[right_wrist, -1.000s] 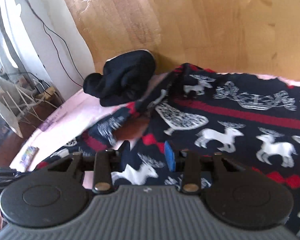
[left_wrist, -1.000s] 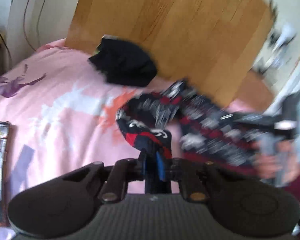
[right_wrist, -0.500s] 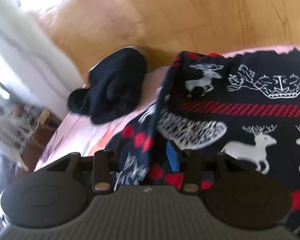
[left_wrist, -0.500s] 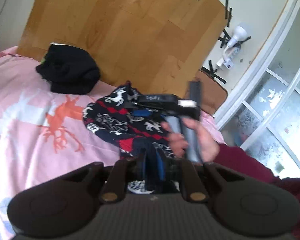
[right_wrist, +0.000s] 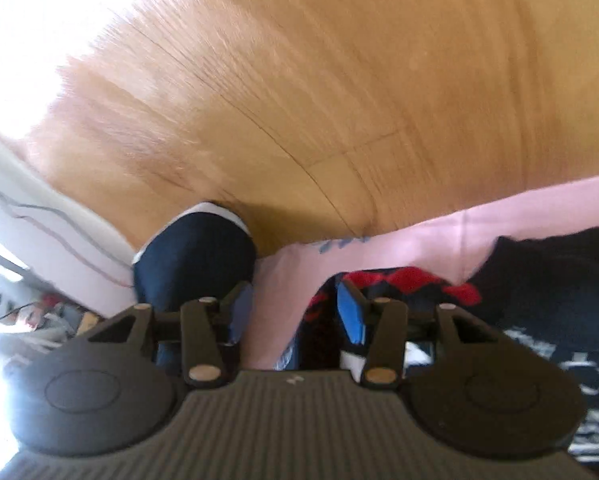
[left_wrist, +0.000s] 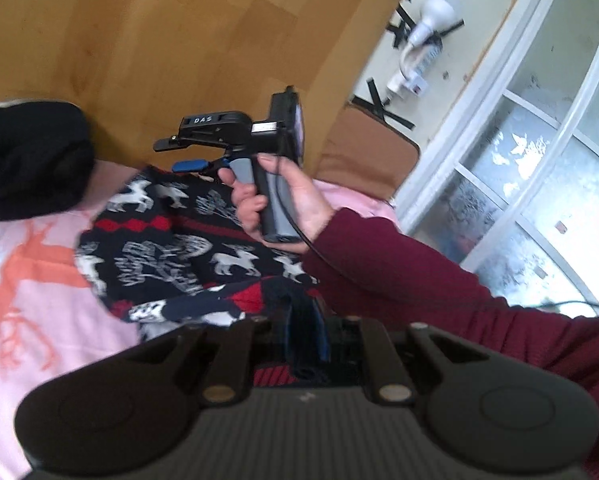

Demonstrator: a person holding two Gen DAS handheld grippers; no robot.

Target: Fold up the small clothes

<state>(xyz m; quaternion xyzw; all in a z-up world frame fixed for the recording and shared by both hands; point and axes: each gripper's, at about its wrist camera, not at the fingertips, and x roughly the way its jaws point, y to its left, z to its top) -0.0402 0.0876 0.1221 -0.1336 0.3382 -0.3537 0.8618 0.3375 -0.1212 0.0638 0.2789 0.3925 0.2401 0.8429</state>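
Note:
A dark navy sweater (left_wrist: 167,252) with white reindeer and red bands lies bunched on the pink bed sheet (left_wrist: 23,320). My left gripper (left_wrist: 304,332) is shut on a fold of the sweater at its near edge. In the left wrist view the right gripper (left_wrist: 179,154) is held above the sweater's far edge, jaws apart and empty. In the right wrist view the right gripper (right_wrist: 291,312) is open over the pink sheet (right_wrist: 399,240), with the sweater (right_wrist: 539,292) to its right.
A black folded garment (left_wrist: 35,160) lies at the head of the bed, also in the right wrist view (right_wrist: 195,260). A wooden headboard (left_wrist: 171,40) stands behind. A window (left_wrist: 539,184) is to the right. My right arm in a maroon sleeve (left_wrist: 439,292) crosses the sweater.
The right gripper has let go of the sweater, opened and lifted above it. The left gripper has kept its hold and pulled the fold toward me and right.

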